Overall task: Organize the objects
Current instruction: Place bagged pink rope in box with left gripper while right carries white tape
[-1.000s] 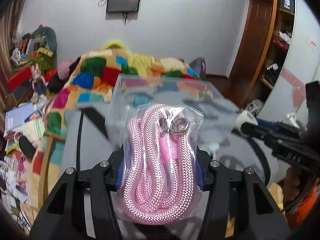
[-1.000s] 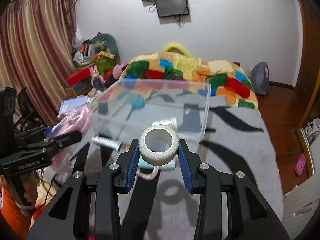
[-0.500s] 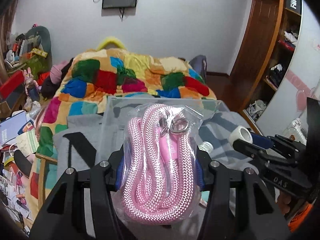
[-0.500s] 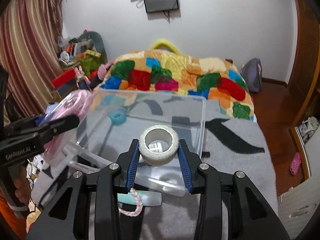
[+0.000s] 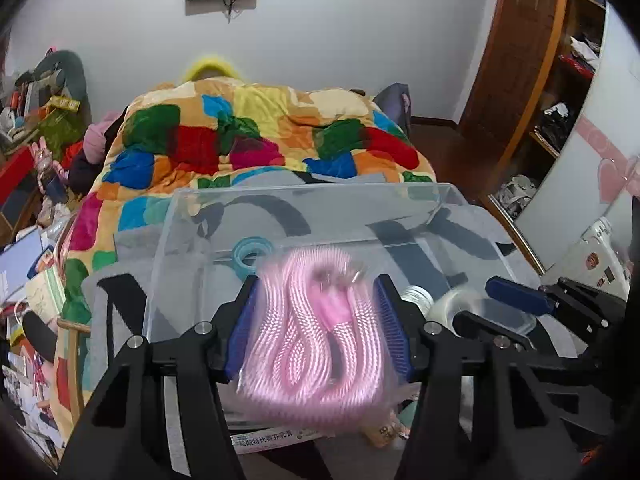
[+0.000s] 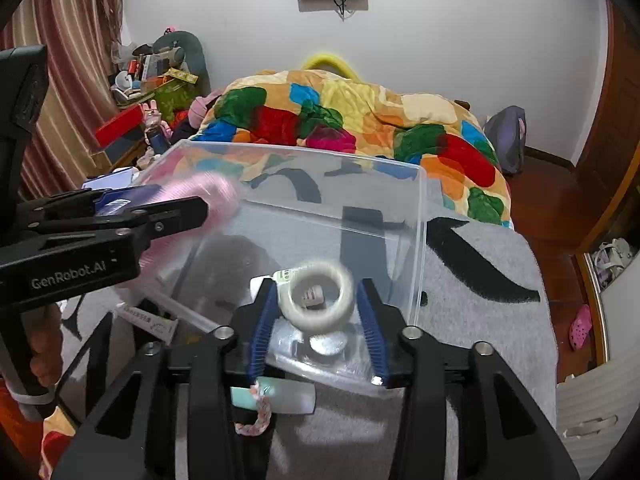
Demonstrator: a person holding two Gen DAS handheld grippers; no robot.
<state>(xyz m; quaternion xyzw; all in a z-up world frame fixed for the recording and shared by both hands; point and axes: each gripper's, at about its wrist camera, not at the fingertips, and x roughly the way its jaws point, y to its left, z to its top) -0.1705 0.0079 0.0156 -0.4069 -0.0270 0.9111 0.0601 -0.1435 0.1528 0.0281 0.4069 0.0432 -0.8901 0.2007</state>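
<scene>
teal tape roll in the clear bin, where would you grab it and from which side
Judging by the left wrist view, the teal tape roll lies flat on the floor of the clear bin with its hole up. I would come straight down through the open top and pinch across the outer rim, or put one finger in the hole.

The bagged rope is pink with a white woven fleck. The tape roll is off-white. The storage box is clear plastic; a small ring inside it is light blue. Each tool has blue ribbed pads on black arms. The quilt is patchwork: red, green, blue, yellow, orange. The blanket is grey with black strokes. The curtain is striped red and beige.
</scene>
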